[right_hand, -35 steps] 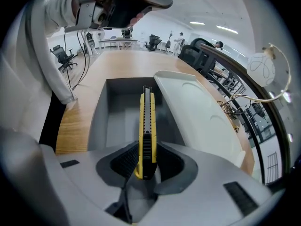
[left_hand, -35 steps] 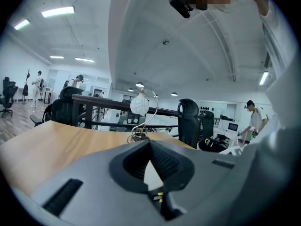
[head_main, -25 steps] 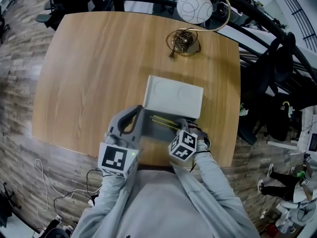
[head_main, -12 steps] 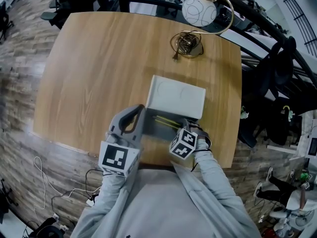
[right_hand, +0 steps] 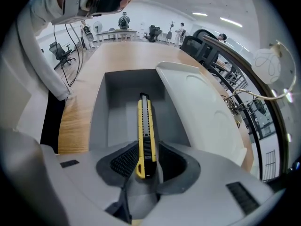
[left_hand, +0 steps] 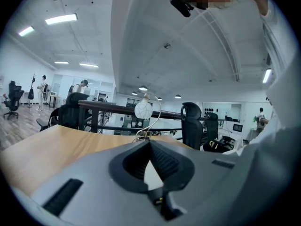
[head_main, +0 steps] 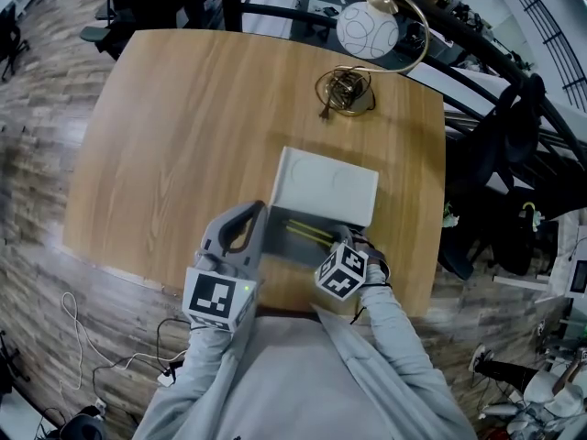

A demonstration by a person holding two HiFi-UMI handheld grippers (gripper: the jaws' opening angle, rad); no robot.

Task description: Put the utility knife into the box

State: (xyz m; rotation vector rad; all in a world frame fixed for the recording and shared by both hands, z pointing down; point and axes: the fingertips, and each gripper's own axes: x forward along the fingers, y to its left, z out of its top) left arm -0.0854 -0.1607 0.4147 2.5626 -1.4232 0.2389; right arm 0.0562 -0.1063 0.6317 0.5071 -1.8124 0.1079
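The yellow-and-black utility knife (right_hand: 145,131) is clamped between the jaws of my right gripper (right_hand: 147,149), which is shut on its rear end. Its front end reaches out over the inside of the open grey box (right_hand: 100,108). In the head view the knife (head_main: 308,234) lies across the box (head_main: 281,247), whose white lid (head_main: 326,186) stands open at the far side, and the right gripper (head_main: 343,242) is at the box's near right. My left gripper (head_main: 258,213) is shut on nothing at the box's left edge. The left gripper view shows that gripper (left_hand: 149,144) with its jaws meeting at the tips.
A lamp with a white globe (head_main: 367,27) and a wire base (head_main: 346,88) stands at the far edge of the wooden table (head_main: 174,126). The table's near edge lies just behind the box. Office chairs and a dark railing (head_main: 477,53) flank the far and right sides.
Almost nothing has changed. Both grippers, the knife and the box keep their places relative to each other, and only the head view has shifted slightly.
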